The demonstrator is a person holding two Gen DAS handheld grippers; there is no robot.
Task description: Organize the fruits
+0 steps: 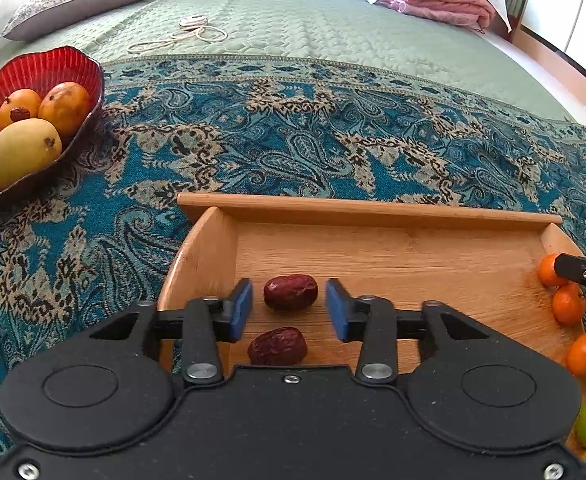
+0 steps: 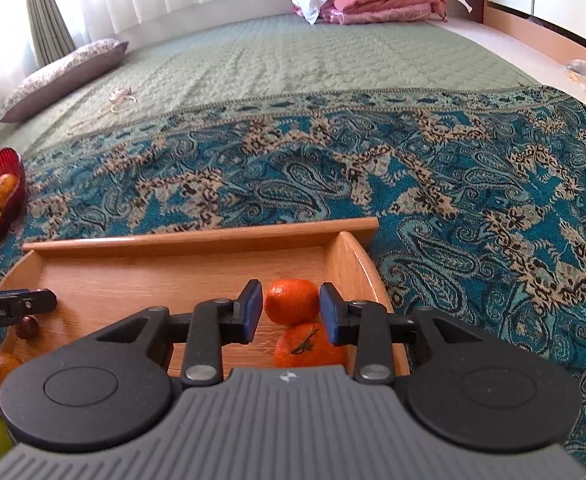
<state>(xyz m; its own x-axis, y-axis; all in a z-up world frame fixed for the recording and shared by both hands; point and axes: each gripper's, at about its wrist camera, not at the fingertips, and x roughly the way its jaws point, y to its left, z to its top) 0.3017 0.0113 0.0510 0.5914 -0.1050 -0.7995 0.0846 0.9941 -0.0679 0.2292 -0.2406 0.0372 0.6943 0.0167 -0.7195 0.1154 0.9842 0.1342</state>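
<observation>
Fruits sit in the wooden tray (image 1: 373, 212), one between each of my claws.
My left gripper (image 1: 289, 306) gapes wide around a date (image 1: 290, 292); my right gripper (image 2: 291, 310) brackets an orange (image 2: 291, 300), unclamped. Red bowl (image 1: 53, 68) at 10 o'clock.

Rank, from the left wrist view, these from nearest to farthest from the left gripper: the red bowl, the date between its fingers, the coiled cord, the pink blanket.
1. Date: on the wooden tray, between the open fingers of the left gripper.
2. Red bowl: far left, on the patterned cloth.
3. Coiled cord: on the green quilt, beyond the cloth.
4. Pink blanket: far end, upper right.
</observation>
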